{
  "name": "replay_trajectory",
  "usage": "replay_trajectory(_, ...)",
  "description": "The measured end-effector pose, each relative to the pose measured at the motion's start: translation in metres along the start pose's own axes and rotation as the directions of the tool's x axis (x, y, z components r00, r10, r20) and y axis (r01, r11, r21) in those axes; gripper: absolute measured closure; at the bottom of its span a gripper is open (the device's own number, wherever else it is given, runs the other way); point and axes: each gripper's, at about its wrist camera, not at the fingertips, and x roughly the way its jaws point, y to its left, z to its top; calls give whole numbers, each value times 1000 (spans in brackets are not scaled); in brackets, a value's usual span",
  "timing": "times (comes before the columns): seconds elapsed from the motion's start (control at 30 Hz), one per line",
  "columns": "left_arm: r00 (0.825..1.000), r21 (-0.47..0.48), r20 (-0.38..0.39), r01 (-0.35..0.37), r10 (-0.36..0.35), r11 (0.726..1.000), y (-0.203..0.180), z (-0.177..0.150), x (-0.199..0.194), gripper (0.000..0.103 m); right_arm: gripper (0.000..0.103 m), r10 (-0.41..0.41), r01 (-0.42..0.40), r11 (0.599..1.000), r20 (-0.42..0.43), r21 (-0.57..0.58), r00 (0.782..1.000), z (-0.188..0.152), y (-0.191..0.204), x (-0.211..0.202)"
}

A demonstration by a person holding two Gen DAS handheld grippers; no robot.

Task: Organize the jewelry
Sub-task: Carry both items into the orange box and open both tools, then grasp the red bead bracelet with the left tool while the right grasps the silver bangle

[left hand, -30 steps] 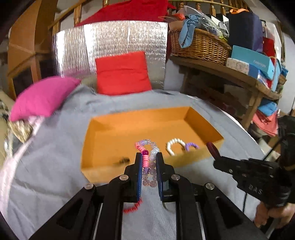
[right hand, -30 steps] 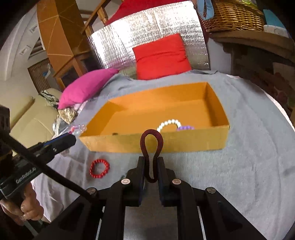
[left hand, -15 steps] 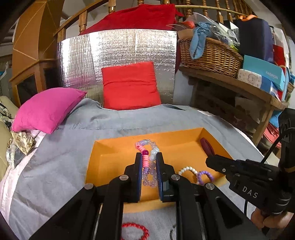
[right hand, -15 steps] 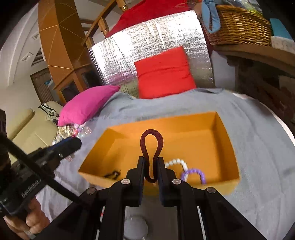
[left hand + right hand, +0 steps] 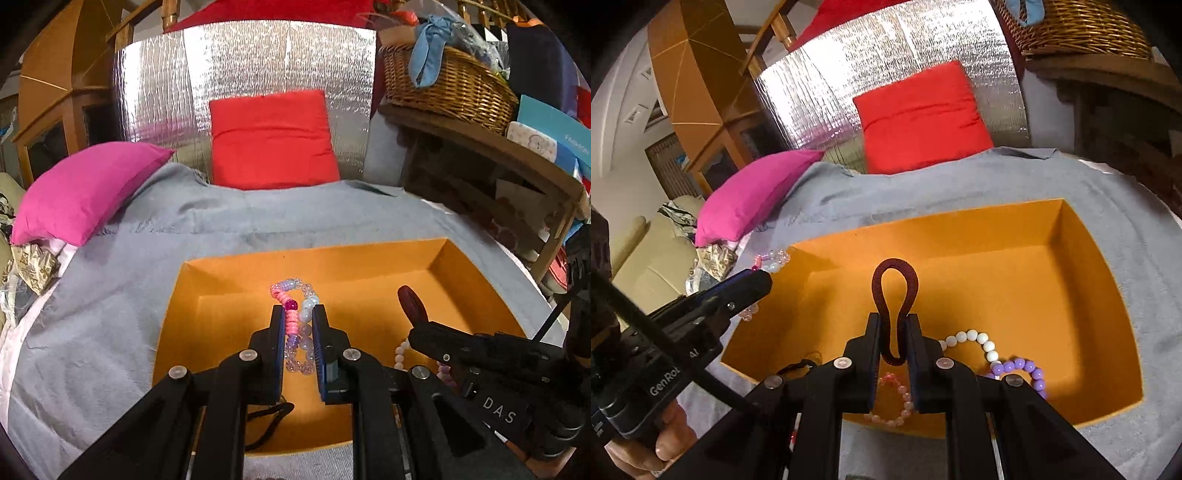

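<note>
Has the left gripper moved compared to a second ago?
Yes. The left gripper, shut on the beaded bracelet, has come forward from short of the orange box's near wall to over its inside.

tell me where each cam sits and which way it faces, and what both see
Left wrist: on the left gripper, looking forward and down into the orange box; its fingers clamp a pastel bead bracelet; the right gripper shows at right.
Right wrist: on the right gripper, also angled down into the box; it clamps a maroon hair tie; the left gripper and a hand show at left.
Shared: box, red cushion, pink cushion.
</note>
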Motion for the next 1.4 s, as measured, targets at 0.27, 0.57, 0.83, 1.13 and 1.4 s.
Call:
replay_trajectory(0.27, 996, -8, -88, -7, 6, 1000, -1, -5, 30, 88, 85, -14, 14, 1000, -46, -13, 999, 2, -1, 22)
replay_trajectory(0.57, 994, 27, -80, -79, 81, 997, 0, -14, 8, 54, 51, -1, 1, 997, -1, 74, 1000, 8, -20, 1)
replay_trajectory(0.83, 990, -10, -70, -127, 126, 992, 43, -60, -63, 43, 52, 105, -105, 992, -9, -76, 994, -26, -4, -72)
replay_trajectory(1.13, 968, -2, -250, -22, 21, 1000, 40, -115, -47, 32, 33, 30, -98, 971, -294, -218, 955, -111, 28, -52)
replay_trajectory(1.4, 953, 36, -301, 40, -27, 999, 29, -120, -20, 29, 27, -90, -14, 920, -246, -391, 965, -129, 52, -25)
